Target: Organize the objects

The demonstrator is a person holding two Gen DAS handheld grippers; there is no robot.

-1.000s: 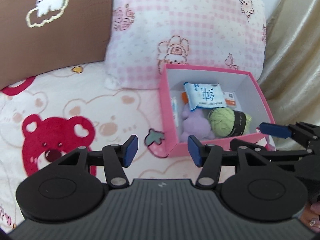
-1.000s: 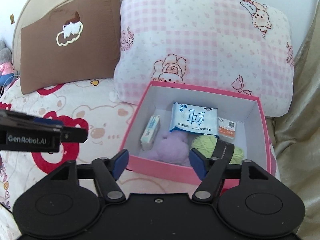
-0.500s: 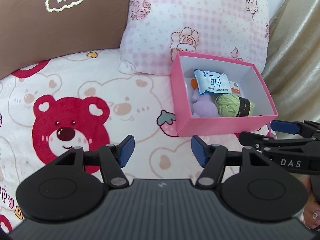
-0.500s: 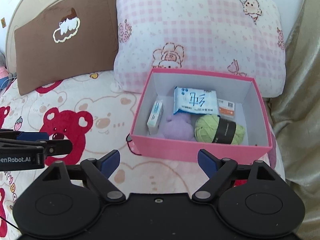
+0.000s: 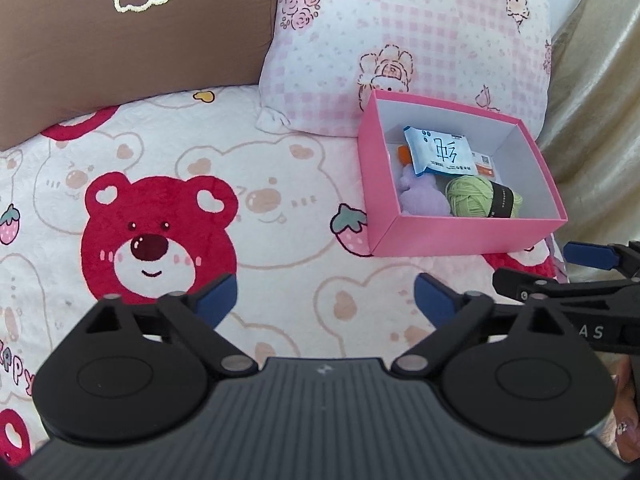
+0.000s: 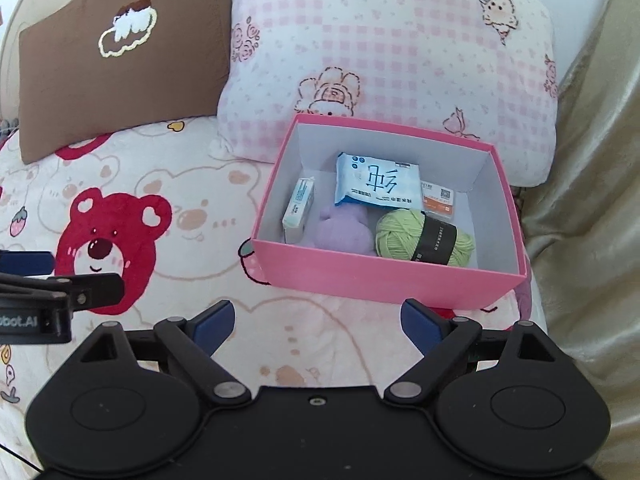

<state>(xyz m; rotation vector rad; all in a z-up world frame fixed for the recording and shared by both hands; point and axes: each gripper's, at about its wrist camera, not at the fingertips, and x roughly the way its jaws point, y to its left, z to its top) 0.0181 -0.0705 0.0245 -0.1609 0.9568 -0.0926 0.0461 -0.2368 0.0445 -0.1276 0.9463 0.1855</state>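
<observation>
Both tongs spread & empty, pink box just beyond.
L gripper (image 5: 326, 298) jaws just opened wide, R gripper (image 6: 316, 320) too, nothing betw. either; fuzzy bear-print blanket (image 6: 192, 208) under them. Rigid cardboard pink box (image 6: 384, 276) ahead of R tips, w/ lime yarn ball (image 6: 424, 238), lilac plush (image 6: 344, 228), glossy wipes pack (image 6: 378, 180). Soft checked pillow (image 6: 384, 52) behind.

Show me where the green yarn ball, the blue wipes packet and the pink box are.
green yarn ball (image 6: 398, 234), right wrist view, on its left wound part.
blue wipes packet (image 6: 378, 180), right wrist view, on the middle of its printed face.
pink box (image 6: 384, 276), right wrist view, on its near outer wall.
</observation>
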